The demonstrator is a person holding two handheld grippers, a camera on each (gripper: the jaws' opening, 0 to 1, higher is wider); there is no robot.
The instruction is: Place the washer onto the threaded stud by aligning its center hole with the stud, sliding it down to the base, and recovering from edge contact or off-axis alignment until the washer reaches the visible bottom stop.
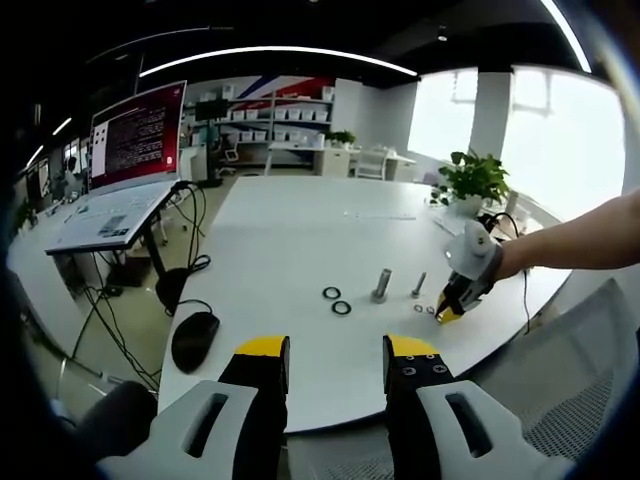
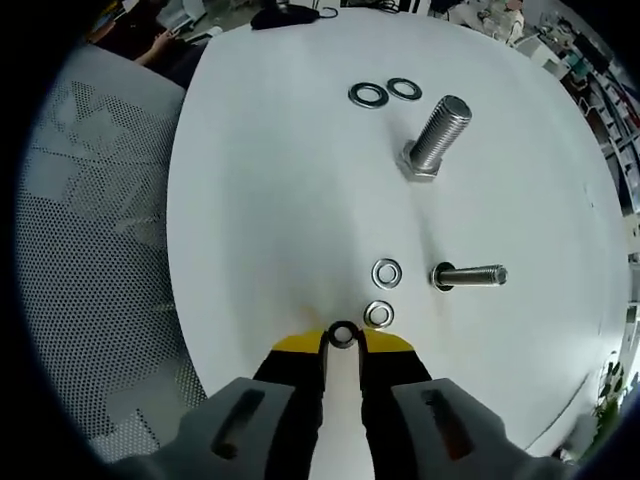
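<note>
A broad white tabletop [image 1: 290, 240] is stretching away toward large windows [image 1: 560, 140] that are letting in bright daylight. A potted plant [image 1: 470, 182] is sitting by the glass. On the left, a red-lit screen [image 1: 138, 135] is glowing above a tilted desk [image 1: 105, 220], with black cables [image 1: 185, 250] trailing to the floor. Shelves with boxes [image 1: 270, 120] are lining the far wall, and curved strip lights [image 1: 280, 55] are shining on the dark ceiling. A mesh chair [image 2: 100, 230] is standing just beside the tabletop.
</note>
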